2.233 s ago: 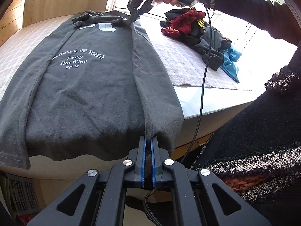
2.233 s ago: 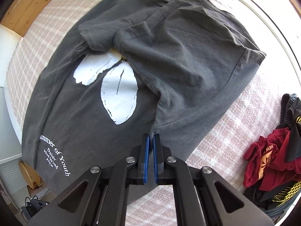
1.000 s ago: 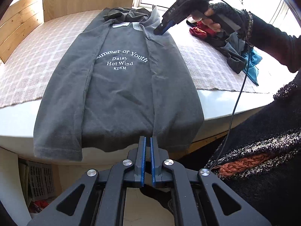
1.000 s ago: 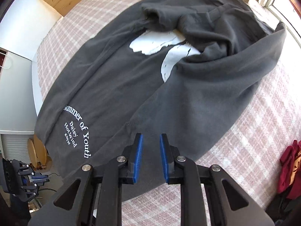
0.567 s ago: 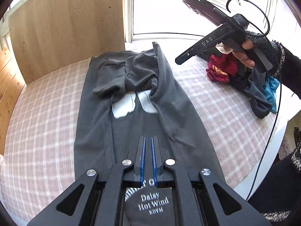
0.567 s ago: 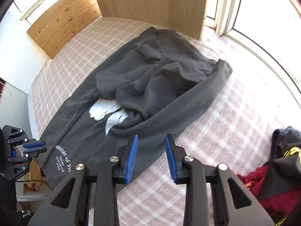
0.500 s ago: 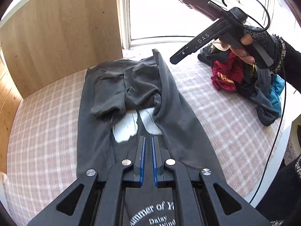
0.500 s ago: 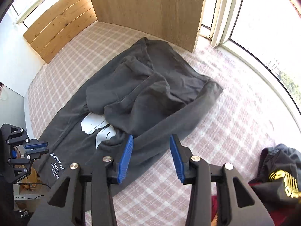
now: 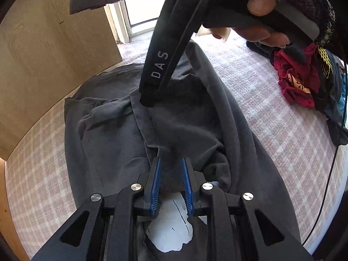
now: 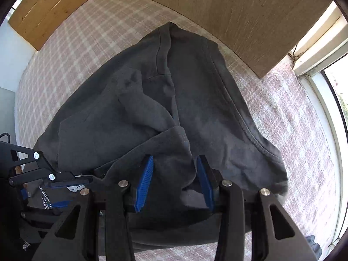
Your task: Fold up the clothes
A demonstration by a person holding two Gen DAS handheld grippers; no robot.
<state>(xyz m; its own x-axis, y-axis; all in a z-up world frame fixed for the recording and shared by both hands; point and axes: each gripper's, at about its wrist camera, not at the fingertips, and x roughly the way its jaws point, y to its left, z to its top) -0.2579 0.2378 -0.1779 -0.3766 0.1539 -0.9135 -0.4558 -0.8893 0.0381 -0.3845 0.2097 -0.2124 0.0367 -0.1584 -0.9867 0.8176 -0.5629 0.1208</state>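
A dark grey T-shirt (image 9: 184,117) lies on the checked cloth, both sides folded inward, with a white print (image 9: 171,232) showing near me. My left gripper (image 9: 171,182) is open and low over the shirt's upper middle, a rumpled sleeve fold between its blue pads (image 9: 155,184). My right gripper (image 10: 174,180) is open wide over the same bunched sleeve fabric of the T-shirt (image 10: 195,91). In the left wrist view the right gripper (image 9: 150,95) comes down from above in a hand, its tip on the shirt near the collar. The left gripper (image 10: 76,191) shows at the left edge of the right wrist view.
A pile of red, black and blue clothes (image 9: 304,82) lies at the right on the pink checked cloth (image 9: 271,113). A wooden panel (image 10: 228,10) stands just behind the collar, with a window frame (image 10: 315,54) beside it. A cable (image 9: 326,191) hangs at the right.
Both grippers let go of the shirt's right side, rose, and moved forward to its upper part near the collar. The left gripper opened; the right opened wider and came down onto the sleeves.
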